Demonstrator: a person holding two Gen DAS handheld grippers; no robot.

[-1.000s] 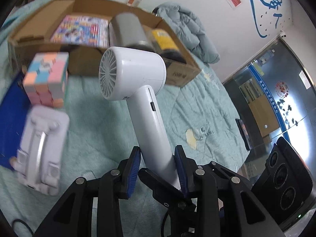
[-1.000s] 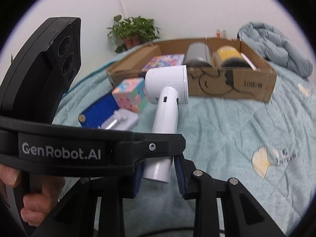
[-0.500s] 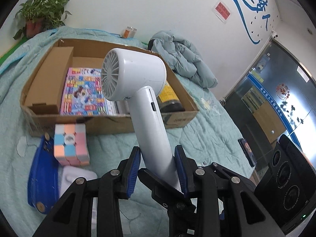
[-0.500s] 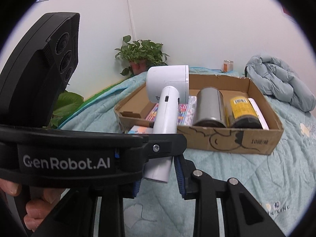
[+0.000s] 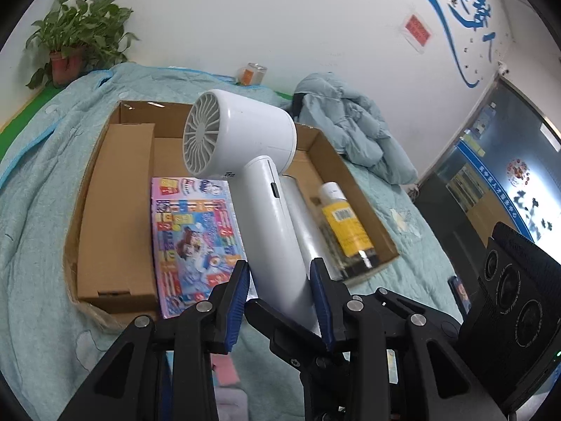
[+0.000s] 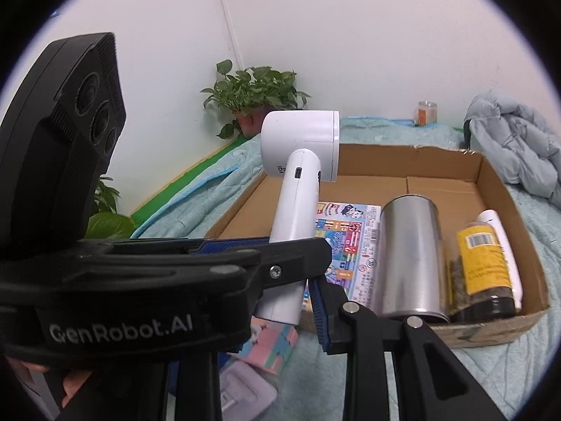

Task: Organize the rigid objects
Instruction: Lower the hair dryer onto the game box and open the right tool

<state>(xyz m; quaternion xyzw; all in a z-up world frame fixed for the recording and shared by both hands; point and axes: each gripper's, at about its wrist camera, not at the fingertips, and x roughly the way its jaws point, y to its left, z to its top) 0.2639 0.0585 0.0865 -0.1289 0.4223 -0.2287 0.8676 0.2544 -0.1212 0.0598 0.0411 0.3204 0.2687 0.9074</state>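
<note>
White walls backed a bed covered in a teal quilt, which carried an open cardboard box at the centre of both views. Above the box hung a white hair dryer, its handle pinched from both sides: in the left wrist view the left claw clamped the handle low down at 6 o'clock, and the right claw pressed onto the same handle end in the right wrist view.

Only the left view showed the dryer's ribbed grille and a glass door at 3 o'clock. Only the right view showed a person's fingers at 7 o'clock and a pastel cube on the quilt under the claws.

Inside the box lay a colourful booklet, a steel tumbler and a yellow-labelled jar. A crumpled grey jacket sat at 2 o'clock, a potted plant at 10 o'clock. The dryer handle hid part of the tumbler in the left view.
</note>
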